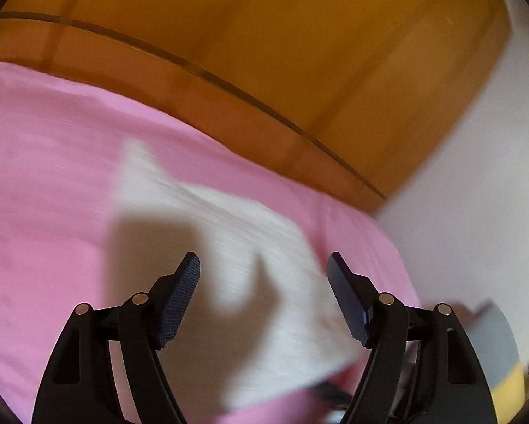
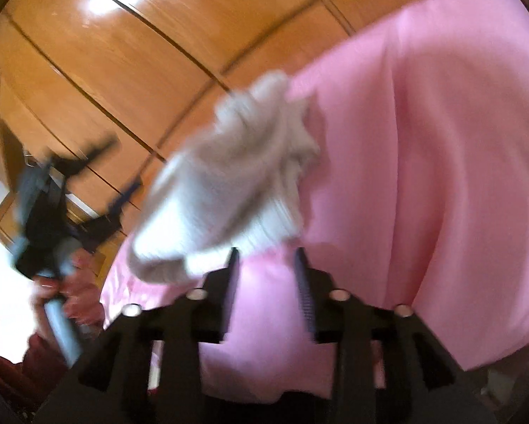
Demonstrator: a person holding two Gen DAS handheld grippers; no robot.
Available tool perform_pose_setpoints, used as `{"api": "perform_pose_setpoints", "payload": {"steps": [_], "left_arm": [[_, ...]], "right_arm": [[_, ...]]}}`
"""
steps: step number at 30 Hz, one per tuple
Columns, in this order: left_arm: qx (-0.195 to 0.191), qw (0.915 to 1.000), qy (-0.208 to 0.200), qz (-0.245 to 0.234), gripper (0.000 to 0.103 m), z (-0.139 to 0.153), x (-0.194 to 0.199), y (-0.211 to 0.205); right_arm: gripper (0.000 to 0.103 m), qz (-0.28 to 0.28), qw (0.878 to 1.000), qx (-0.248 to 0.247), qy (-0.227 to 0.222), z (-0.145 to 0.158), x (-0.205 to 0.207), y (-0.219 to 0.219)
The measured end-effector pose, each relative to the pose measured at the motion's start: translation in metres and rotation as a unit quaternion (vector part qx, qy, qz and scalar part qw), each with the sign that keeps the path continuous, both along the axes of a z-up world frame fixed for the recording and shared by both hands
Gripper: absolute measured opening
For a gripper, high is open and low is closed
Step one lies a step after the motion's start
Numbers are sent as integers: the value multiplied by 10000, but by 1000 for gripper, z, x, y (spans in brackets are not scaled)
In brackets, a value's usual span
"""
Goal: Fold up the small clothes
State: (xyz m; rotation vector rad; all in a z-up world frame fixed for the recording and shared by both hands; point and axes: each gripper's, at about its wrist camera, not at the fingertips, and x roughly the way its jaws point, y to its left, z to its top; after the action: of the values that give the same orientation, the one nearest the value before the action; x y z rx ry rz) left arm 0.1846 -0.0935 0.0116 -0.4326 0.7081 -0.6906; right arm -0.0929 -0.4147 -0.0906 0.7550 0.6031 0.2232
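White knitted cloth, a small garment (image 1: 229,247), lies on a pink bedsheet (image 1: 45,176). In the left wrist view it spreads flat and blurred between and beyond the left gripper (image 1: 262,265), whose blue-padded jaws stand wide apart with nothing pressed between them; the cloth lies under the gap, not pinched. In the right wrist view the same garment (image 2: 229,190) looks bunched and rumpled, its near edge just above the tips of the right gripper (image 2: 267,258). Those jaws stand partly apart, and only pink sheet shows between them; the cloth's hem is close to the left fingertip, but the blur hides whether it touches.

Around the garment the sheet is open on the left and far sides. The bed's far edge meets a brown wooden wardrobe (image 1: 264,53) with dark panel seams; to the right the sheet ends near a pale wall (image 1: 476,194).

The right wrist view also shows the left gripper (image 2: 98,183) raised off the bed's left edge before the wardrobe, held by a hand (image 2: 52,289) above a dark red sleeve (image 2: 35,357).
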Motion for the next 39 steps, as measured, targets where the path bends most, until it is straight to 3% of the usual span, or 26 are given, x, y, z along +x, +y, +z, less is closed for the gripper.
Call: {"api": "perform_pose_setpoints", "payload": {"steps": [4,8,11,15,18,22,26,29,34,39], "left_arm": [[580,9978,16,322,73,-16,10,16],[1060,9937,355,15,75,-39,20,-4],[1570,9874,106,-142,79,-50,11,-18],[2129,9758,-149,-482,80,-66,-5,-28],[1888,9804,-139,-547,80,-80,-14,-18],[1807,9821,-162,-510,80,-79,-19,-19],[1580,9863,-47,-464,84,-78,-17,-13],[1553,9867,-22,-474,86,-77,-24,-7],[1550,9869,-23,-436,86,-77,-30,-7],[1591,9864,-38,-416,87,-75,-30,-9]], "right_arm": [[43,-60,9993,-61,-373,28,0,-6],[44,-18,9997,-26,-241,36,19,-2],[19,-131,9988,-385,274,31,38,8],[16,-384,9940,-511,888,5,49,8],[17,-440,9949,-165,889,-16,44,1],[20,-463,9945,-312,883,-11,42,4],[30,-490,9943,-197,924,-7,39,4],[29,-590,9917,-726,878,8,36,8],[26,-460,9833,-1751,177,63,54,22],[26,-98,9781,-2071,-170,97,107,39]]}}
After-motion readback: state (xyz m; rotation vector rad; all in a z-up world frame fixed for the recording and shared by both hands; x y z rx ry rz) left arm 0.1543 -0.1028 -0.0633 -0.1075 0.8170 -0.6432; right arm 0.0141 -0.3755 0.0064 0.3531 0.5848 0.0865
